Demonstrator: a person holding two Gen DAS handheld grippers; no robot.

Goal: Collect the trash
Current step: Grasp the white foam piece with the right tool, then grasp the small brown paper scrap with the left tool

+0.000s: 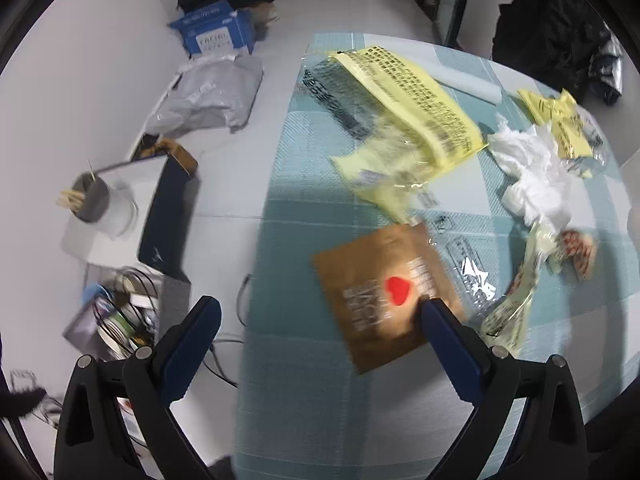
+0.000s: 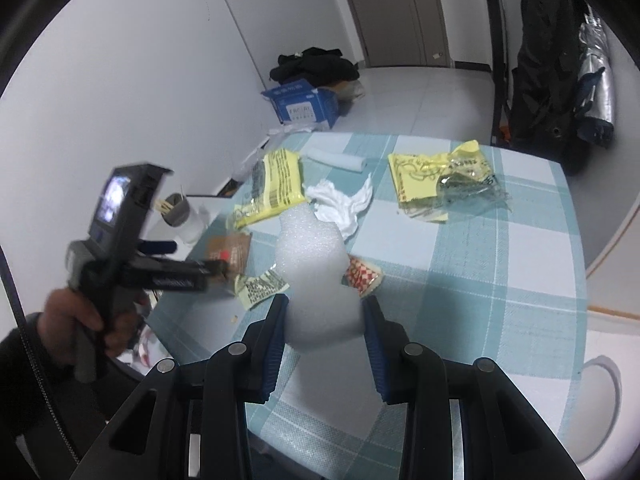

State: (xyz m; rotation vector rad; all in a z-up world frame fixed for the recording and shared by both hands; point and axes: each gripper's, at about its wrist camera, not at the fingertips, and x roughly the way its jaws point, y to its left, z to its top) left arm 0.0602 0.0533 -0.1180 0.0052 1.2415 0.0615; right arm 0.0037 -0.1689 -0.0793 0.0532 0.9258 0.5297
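A: Any writing legible?
B: Only "FACIAL" on the blue box on the floor; the wrappers' print is blurred.
A: And the grippers?
B: The right hand-held gripper clamps white foam above the tabletop; the left hand-held gripper gapes wide over the brown pouch by the tabletop's left edge.

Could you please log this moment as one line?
right gripper: shut on foam piece | left gripper: open over brown packet | table: littered
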